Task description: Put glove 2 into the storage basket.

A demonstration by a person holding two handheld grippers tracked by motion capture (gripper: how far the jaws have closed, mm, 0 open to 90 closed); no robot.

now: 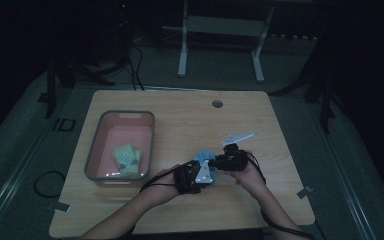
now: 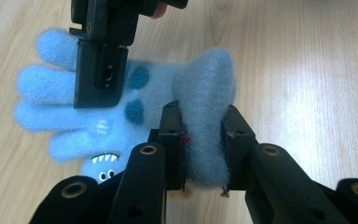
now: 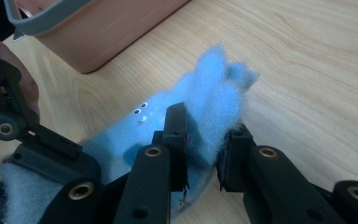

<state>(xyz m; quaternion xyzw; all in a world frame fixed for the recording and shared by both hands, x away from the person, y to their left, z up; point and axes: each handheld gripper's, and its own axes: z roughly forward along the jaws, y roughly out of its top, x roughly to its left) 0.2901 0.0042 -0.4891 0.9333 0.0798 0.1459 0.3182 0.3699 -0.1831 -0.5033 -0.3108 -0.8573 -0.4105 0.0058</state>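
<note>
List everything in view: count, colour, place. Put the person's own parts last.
Glove: one, fluffy light blue with darker blue spots and a toothy cartoon face, held just above the table between both tools.
Bin: one, pink with a grey rim, on the left part of the table.
Green cloth item: what looks like one, pale green, lying inside the bin.
Table: one, light wood, with a round hole near its far edge.
Frame legs: two, white, on the floor beyond the table.
Left tool: one, black, shut on the glove's cuff end.
Right tool: one, black, shut on the glove's finger end.
Forearms: two, entering from the bottom edge.
</note>
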